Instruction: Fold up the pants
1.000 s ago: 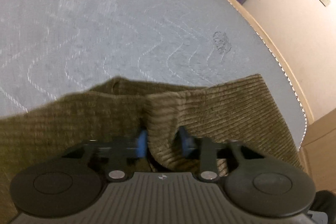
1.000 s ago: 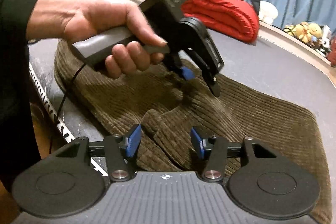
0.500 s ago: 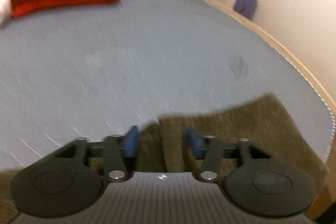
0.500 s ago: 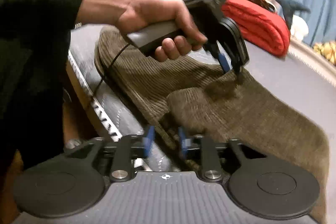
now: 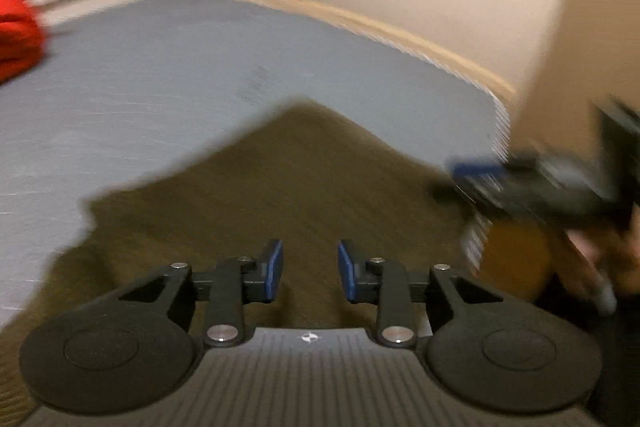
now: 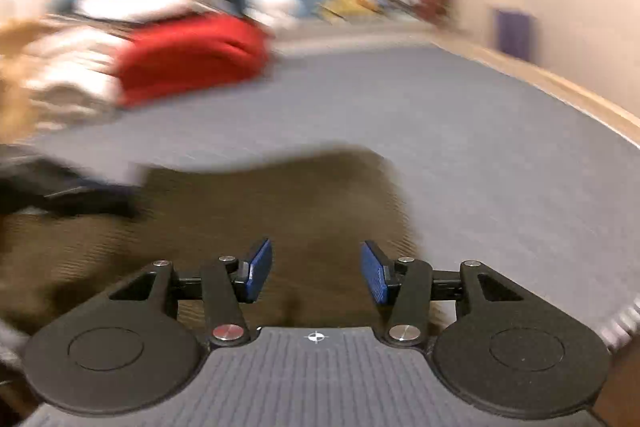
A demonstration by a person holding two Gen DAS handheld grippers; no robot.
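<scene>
looking over the scene from the biggest thing down:

bed: the grey mattress (image 6: 460,131) fills both views and carries everything; we use it as the flat surface a fold needs.

pants: the brown corduroy pants (image 5: 304,187) lie folded on the near part of the bed, close to its edge, directly under both cameras. they look like a compact block with one corner pointing away, so we judge the fold to be largely done.

pile: a red bundle (image 6: 188,59) and pale folded laundry sit at the far side of the bed, well apart from the pants, probably finished pieces kept out of the way.

left gripper: our left gripper (image 5: 310,271) hangs just above the cloth with its blue pads apart and nothing between them; we read this as a release.

right gripper: our right gripper (image 6: 316,273) has its pads spread wider, also empty, over the cloth's right end near the mattress edge. it appears blurred at the right of the left view.

blur: both views are smeared, so the cloth's finer creases cannot be told.
</scene>
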